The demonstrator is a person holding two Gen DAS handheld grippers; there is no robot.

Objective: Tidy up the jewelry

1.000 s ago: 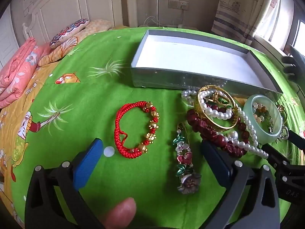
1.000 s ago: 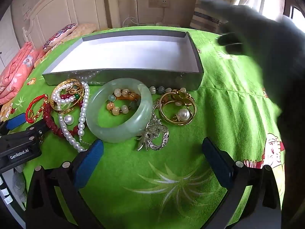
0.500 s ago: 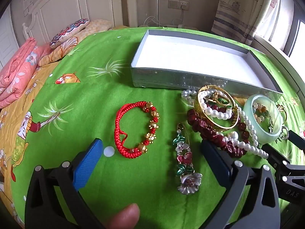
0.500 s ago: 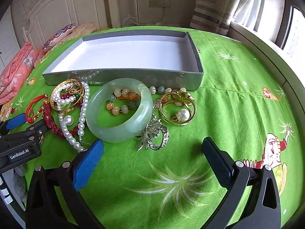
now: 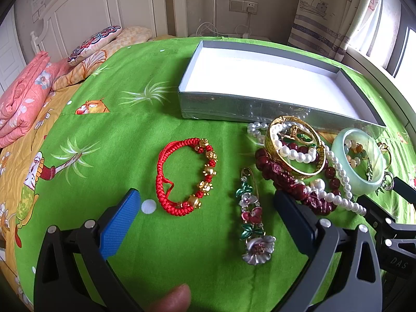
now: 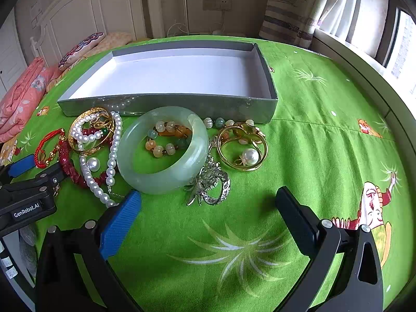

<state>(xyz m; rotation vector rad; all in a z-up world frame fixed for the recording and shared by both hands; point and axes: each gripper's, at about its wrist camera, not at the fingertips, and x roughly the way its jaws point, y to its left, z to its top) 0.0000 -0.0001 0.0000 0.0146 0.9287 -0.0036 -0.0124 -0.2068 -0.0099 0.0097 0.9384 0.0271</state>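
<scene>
Green bedspread [image 6: 325, 140] | both grippers' fingers wide, empty | beaded bracelet [image 6: 166, 140] half-hidden inside jade bangle [image 6: 162, 150]

Both grippers have black frames with silver screws, blue-padded fingers [image 5: 118, 225] and white "GenRobot.AI" lettering.

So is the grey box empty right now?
Empty: the grey box shows only its bare white floor in both views; all the jewelry lies on the green cloth outside.
</scene>
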